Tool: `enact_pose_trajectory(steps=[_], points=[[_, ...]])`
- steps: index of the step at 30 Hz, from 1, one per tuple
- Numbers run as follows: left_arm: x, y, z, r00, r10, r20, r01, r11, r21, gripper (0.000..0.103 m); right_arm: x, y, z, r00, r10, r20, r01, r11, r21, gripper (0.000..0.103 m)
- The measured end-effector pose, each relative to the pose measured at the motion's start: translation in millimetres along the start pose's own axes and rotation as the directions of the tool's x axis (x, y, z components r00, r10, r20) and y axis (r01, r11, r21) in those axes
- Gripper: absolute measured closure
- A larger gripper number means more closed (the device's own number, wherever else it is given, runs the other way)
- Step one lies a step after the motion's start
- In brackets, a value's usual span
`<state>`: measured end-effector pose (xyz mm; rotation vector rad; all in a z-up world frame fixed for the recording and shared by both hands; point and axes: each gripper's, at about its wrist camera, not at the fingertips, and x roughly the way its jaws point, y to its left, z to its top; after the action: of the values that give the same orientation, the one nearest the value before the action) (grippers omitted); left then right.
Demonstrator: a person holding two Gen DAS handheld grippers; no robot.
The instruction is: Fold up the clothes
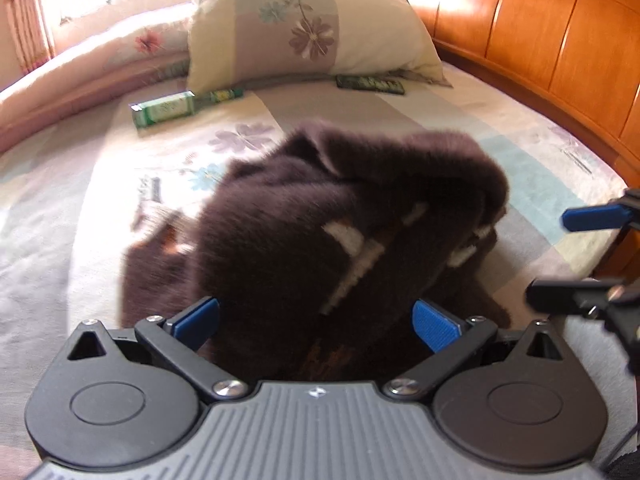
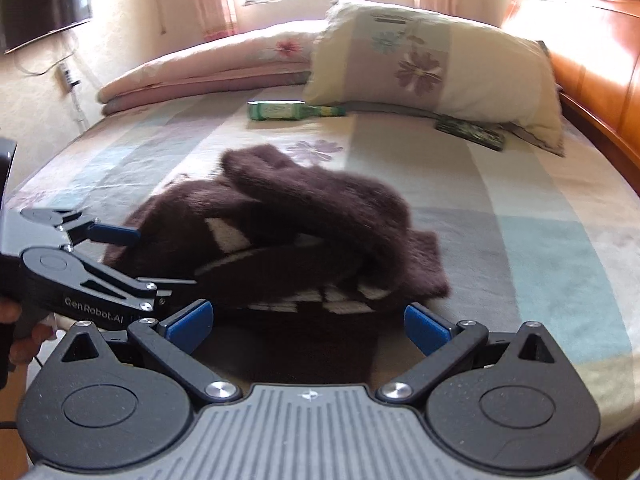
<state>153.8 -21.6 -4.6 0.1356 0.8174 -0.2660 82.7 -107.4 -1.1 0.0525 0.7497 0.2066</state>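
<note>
A dark brown fuzzy sweater (image 1: 344, 216) with white markings lies bunched in a heap on the bed; it shows too in the right wrist view as the same sweater (image 2: 280, 224). My left gripper (image 1: 316, 322) is open wide, its blue pads (image 1: 196, 318) on either side of the sweater's near edge, not pinching it. My right gripper (image 2: 308, 324) is open as well, just short of the garment's near hem. Each gripper shows in the other's view: the right gripper (image 1: 546, 256) at the sweater's right side, the left gripper (image 2: 166, 258) at its left side, both open.
The patchwork floral bedsheet (image 1: 80, 200) covers the bed. Behind the sweater sit a floral pillow (image 1: 312, 36), a green bottle (image 1: 168, 110) and a dark flat box (image 1: 370, 84). A folded quilt (image 2: 200, 72) lies far left, a wooden headboard (image 1: 552, 48) on the right. A hand (image 2: 24, 340) holds the left gripper.
</note>
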Motion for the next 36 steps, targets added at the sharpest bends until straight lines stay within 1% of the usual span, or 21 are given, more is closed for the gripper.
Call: enact_pose_trajectory(steps=[3,6,10,12,13,16,19,22,23,26,28,30,32,34,36], points=[[-17,13,3,0.997,0.065,0.031,-0.064,0.998,-0.003,0.001,12,10,6,0.996,0.091,0.002,-0.090,0.995,-0.036,0.000],[-29,32,3,0.992,0.114,0.049,-0.112,0.993,-0.041,0.001,26,21,13,0.987,0.164,0.001,-0.163,0.984,-0.069,0.000],[-35,54,-2,0.987,0.156,0.029,-0.152,0.983,-0.103,0.001,51,37,26,0.973,0.229,0.016,-0.225,0.965,-0.133,0.000],[-36,58,-5,0.986,0.166,0.025,-0.162,0.980,-0.116,0.001,70,41,29,0.969,0.249,-0.002,-0.246,0.958,-0.149,0.000],[-36,61,-7,0.985,0.171,0.023,-0.167,0.978,-0.122,0.001,80,42,30,0.968,0.250,-0.017,-0.249,0.957,-0.151,0.000],[-38,65,-10,0.988,0.153,0.029,-0.147,0.979,-0.138,0.001,110,41,24,0.977,0.200,-0.078,-0.209,0.967,-0.142,0.000],[-37,70,-10,0.988,0.149,0.032,-0.143,0.978,-0.151,0.001,116,46,13,0.983,0.170,-0.064,-0.179,0.963,-0.203,0.000],[-35,72,-10,0.990,0.136,0.034,-0.129,0.980,-0.154,0.001,117,51,3,0.987,0.150,-0.058,-0.160,0.945,-0.286,0.000],[-35,71,-9,0.991,0.130,0.037,-0.123,0.980,-0.153,0.001,116,53,2,0.987,0.143,-0.066,-0.157,0.937,-0.313,0.000],[-36,68,-6,0.992,0.112,0.051,-0.104,0.983,-0.149,0.001,103,57,4,0.987,0.135,-0.086,-0.156,0.929,-0.336,0.000],[-37,65,-4,0.993,0.099,0.061,-0.089,0.986,-0.144,0.001,89,55,6,0.986,0.154,-0.071,-0.169,0.924,-0.343,0.000],[-37,62,-1,0.994,0.091,0.066,-0.081,0.987,-0.141,0.001,77,52,10,0.985,0.166,-0.034,-0.168,0.924,-0.344,0.000],[-36,59,1,0.994,0.084,0.068,-0.074,0.988,-0.137,0.001,68,44,15,0.988,0.151,0.003,-0.142,0.932,-0.333,0.000],[-35,55,3,0.995,0.073,0.070,-0.063,0.989,-0.131,0.001,66,30,21,0.992,0.128,0.019,-0.117,0.948,-0.296,0.000],[-33,52,5,0.996,0.061,0.069,-0.052,0.991,-0.122,0.001,64,14,25,0.992,0.127,0.025,-0.116,0.960,-0.254,0.000]])
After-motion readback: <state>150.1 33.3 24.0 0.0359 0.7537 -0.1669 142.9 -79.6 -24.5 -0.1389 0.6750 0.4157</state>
